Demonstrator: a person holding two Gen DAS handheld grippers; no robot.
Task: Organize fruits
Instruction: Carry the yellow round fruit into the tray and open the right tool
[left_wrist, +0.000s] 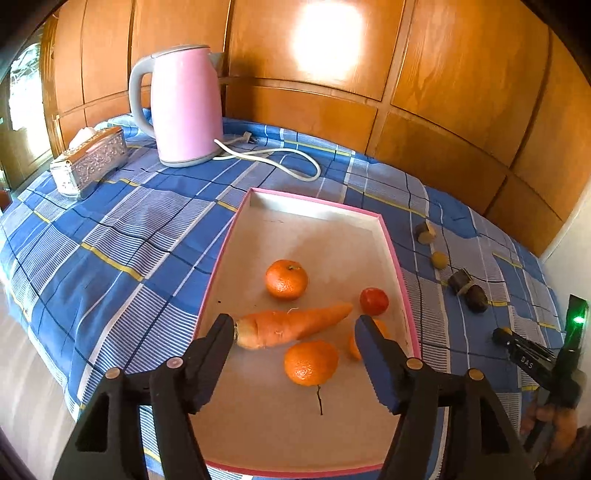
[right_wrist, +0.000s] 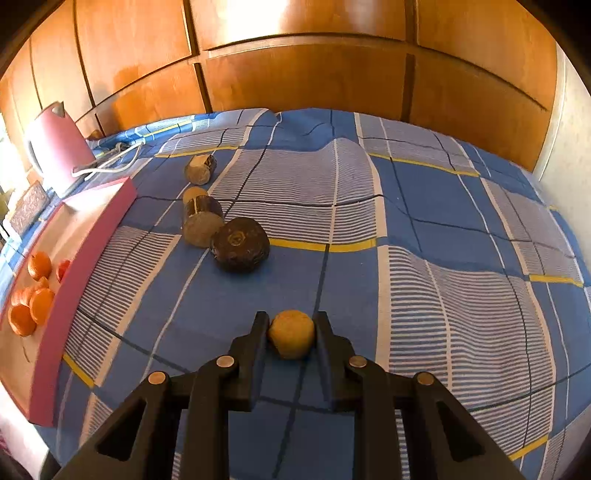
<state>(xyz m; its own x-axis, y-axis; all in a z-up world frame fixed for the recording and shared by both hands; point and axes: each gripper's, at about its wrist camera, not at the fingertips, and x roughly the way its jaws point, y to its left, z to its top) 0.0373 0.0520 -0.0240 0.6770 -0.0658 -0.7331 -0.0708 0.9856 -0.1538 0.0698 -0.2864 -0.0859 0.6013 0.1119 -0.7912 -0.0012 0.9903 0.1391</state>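
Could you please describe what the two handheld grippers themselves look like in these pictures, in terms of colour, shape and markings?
The left gripper is black plastic with two angular, tapering fingers; blue pads line their inner faces, and round metal pivot pins show at the joints. The right gripper has the same black build and pins. Seen from the left wrist view, its body carries white lettering and a lit green light.
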